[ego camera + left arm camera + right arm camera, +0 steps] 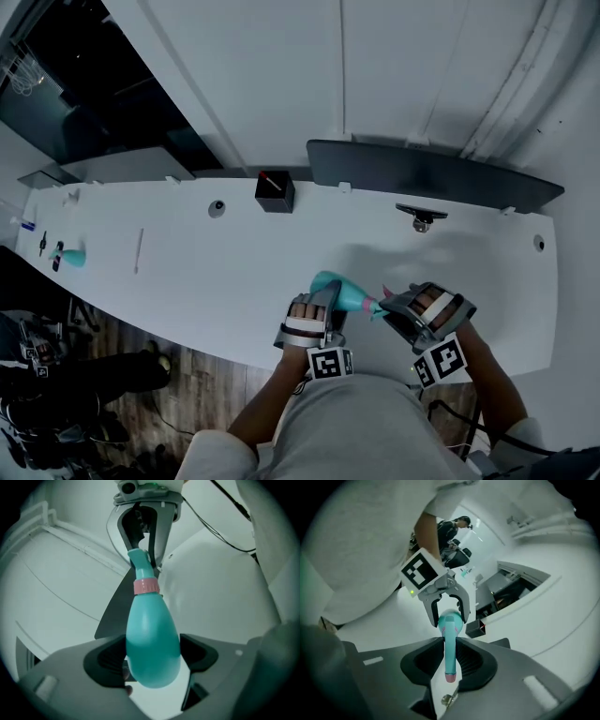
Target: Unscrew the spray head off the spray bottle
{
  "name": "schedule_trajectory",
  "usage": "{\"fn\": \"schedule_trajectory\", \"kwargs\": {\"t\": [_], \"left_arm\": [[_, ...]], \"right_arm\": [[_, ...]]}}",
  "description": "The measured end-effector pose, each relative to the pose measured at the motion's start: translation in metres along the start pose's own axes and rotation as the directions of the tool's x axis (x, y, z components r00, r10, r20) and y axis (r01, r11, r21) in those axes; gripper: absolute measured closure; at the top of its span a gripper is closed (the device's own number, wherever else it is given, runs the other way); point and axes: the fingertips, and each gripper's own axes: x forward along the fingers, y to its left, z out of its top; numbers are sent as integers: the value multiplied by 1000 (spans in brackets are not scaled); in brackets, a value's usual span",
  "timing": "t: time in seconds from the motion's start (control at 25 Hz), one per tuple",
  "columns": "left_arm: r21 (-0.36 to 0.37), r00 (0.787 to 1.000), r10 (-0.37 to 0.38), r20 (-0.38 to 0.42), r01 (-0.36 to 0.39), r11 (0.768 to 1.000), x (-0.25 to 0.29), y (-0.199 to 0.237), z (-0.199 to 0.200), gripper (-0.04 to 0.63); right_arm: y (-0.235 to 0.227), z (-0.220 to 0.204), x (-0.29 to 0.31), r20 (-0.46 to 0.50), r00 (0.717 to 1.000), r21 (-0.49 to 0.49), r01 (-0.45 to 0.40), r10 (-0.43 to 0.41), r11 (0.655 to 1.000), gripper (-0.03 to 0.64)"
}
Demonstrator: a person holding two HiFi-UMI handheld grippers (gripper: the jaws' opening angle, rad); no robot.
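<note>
Holds the spray bottle [152,644] above the table [234,272], body clamped in the left gripper [323,302], spray head [449,644] pinched in the right gripper [389,307]. Seems still screwed on at the pink collar [146,586], so not yet twisted off.

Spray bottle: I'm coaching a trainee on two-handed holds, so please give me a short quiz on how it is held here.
1. True or false: the spray bottle stands upright on the table.
2. What does the right claw grip? A: the bottle's round body. B: the spray head. C: nothing.
3. Fill in: the collar under the spray head is ___ in colour.
Key: 1 false, it lies sideways between the left claw, shut on its body, and the right claw. 2 B. 3 pink.
</note>
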Motion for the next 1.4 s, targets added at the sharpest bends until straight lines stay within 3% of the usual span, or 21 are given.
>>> {"fn": "schedule_trajectory", "kwargs": {"t": [0.12, 0.28, 0.32, 0.36, 0.4, 0.44, 0.48, 0.52, 0.56, 0.6, 0.64, 0.68, 0.72, 0.76, 0.92, 1.04, 1.12, 1.2, 1.32, 1.4], "left_arm": [[-25, 1000, -5, 8, 5, 1000, -1, -1, 3, 239], [-78, 1000, -8, 7, 9, 997, 2, 4, -1, 239], [-108, 1000, -9, 2, 10, 994, 2, 6, -4, 241], [-145, 1000, -8, -4, 7, 989, 3, 7, -7, 241], [-181, 1000, -1, -13, -1, 983, 3, 10, -11, 241], [-207, 1000, 12, -25, -16, 978, 2, 13, -15, 242], [-217, 999, 28, -38, -36, 975, 2, 16, -19, 243], [-215, 998, 46, -50, -56, 975, 2, 19, -23, 244], [-206, 996, 63, -58, -74, 976, 3, 22, -25, 246], [-193, 995, 80, -62, -90, 977, 3, 25, -27, 249], [-175, 993, 97, -63, -106, 979, 3, 28, -28, 252], [-152, 991, 116, -62, -124, 981, 3, 30, -28, 253], [-127, 989, 134, -60, -141, 982, 3, 32, -28, 255], [-104, 987, 149, -57, -154, 983, 3, 33, -28, 256], [-66, 985, 173, -27, -174, 982, -4, 26, -20, 256], [-22, 977, 213, 10, -212, 977, -13, 23, -10, 257], [28, 966, 254, 47, -256, 966, -20, 24, -2, 258], [91, 949, 297, 104, -306, 948, -27, 27, 7, 258], [197, 909, 352, 223, -396, 897, -40, 32, 22, 258], [251, 890, 361, 279, -430, 867, -45, 32, 28, 258]], "right_arm": [[0, -5, -1, -16, 1000, -88, 5, -6, 996, 535], [-8, -3, 2, -23, 999, -55, 47, -49, 997, 530], [-12, -1, 2, -12, 998, -11, 66, -66, 998, 518], [-17, 2, -1, 9, 996, 60, 90, -91, 994, 454], [-24, 4, -6, 38, 991, 170, 118, -126, 978, 384], [-34, 5, -14, 72, 983, 325, 140, -171, 935, 358], [-43, 4, -24, 107, 969, 520, 135, -221, 844, 336], [-50, 1, -35, 144, 952, 727, 84, -271, 681, 331], [-55, -3, -44, 182, 930, 894, -21, -321, 447, 331], [-57, -5, -50, 225, 901, 970, -171, -370, 173, 335], [-57, -5, -53, 271, 865, 937, -337, -422, -89, 339], [-56, -6, -52, 306, 825, 829, -476, -475, -293, 339], [-54, -7, -48, 317, 795, 712, -560, -518, -423, 339], [-52, -12, -42, 306, 782, 636, -592, -543, -494, 339], [-32, -36, -11, 232, 821, 553, -553, -522, -623, 342], [-8, -60, 6, 162, 836, 358, -544, -524, -759, 336], [-10, -71, 4, 110, 821, 221, -570, -561, -791, 323], [-18, -73, 1, 95, 809, 153, -588, -580, -795, 310], [-14, -70, 9, 118, 835, 118, -549, -538, -827, 311], [-6, -71, 16, 131, 861, 119, -505, -491, -855, 366]]}}
